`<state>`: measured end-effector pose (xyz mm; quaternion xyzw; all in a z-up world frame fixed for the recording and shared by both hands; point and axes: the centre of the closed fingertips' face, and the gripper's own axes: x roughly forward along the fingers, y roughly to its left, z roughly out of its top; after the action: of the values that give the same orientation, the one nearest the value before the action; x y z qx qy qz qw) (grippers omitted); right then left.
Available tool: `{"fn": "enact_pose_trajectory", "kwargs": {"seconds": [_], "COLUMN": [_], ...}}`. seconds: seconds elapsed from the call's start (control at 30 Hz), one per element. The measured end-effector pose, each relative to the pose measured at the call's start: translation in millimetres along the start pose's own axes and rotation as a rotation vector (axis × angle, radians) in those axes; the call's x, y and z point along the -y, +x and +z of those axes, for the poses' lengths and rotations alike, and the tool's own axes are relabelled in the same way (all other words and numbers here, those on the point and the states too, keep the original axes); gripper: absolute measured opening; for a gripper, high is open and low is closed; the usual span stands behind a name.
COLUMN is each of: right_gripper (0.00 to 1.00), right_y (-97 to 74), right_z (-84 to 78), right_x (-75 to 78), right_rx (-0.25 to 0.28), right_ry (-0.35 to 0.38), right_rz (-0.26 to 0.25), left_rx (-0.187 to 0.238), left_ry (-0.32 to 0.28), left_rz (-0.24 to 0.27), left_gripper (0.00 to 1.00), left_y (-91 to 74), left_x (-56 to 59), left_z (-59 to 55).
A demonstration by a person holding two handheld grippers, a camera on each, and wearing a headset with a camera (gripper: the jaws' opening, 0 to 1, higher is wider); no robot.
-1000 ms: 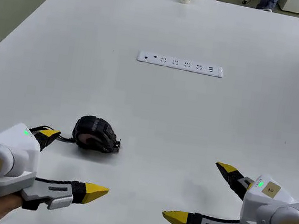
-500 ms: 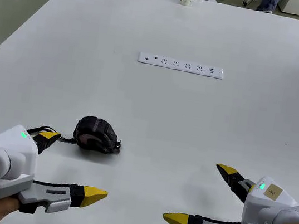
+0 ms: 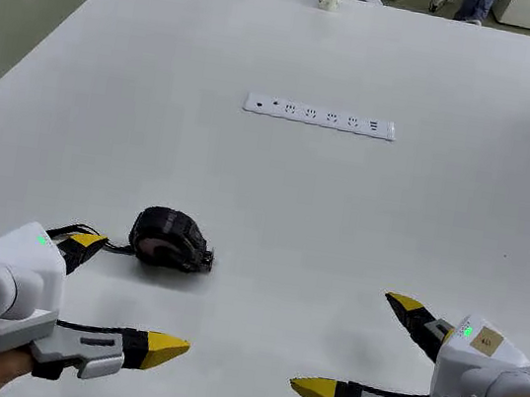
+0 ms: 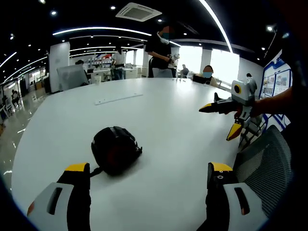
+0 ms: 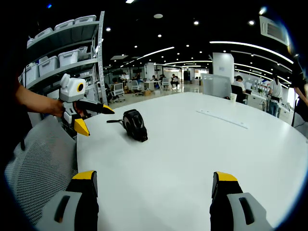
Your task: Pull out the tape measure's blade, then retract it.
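The tape measure lies on the white bench. The left gripper hovers just beside it and the right gripper well apart from it, both with fingers spread wide, holding nothing.

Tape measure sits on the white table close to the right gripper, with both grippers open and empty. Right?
Not quite: the head view shows the tape measure close to the left gripper, not the right gripper. It does sit on the white table, and both grippers are open and empty.
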<state>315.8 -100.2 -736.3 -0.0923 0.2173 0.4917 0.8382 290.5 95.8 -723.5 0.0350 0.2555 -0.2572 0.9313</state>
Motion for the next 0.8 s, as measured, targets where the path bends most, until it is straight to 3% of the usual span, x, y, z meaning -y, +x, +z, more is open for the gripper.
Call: {"fn": "enact_pose_trajectory", "kwargs": {"seconds": [0.4, 0.47, 0.8], "right_gripper": [0.99, 0.99, 0.99], "right_y": [-1.1, -1.3, -1.8], "right_z": [-0.6, -0.4, 1.0], "right_x": [1.1, 1.4, 2.4], "right_rx": [0.001, 0.001, 0.007], "right_ry": [0.008, 0.01, 0.011], "right_rz": [-0.003, -0.004, -0.009], "left_rx": [0.022, 0.027, 0.024], "left_ry": [0.014, -0.006, 0.002], "left_rz": [0.017, 0.002, 0.0], "left_gripper": [0.99, 0.99, 0.99], "left_y": [-1.6, -1.7, -1.5], "left_x": [-5.3, -3.6, -3.7], "left_z": [3.9, 4.7, 3.0]}}
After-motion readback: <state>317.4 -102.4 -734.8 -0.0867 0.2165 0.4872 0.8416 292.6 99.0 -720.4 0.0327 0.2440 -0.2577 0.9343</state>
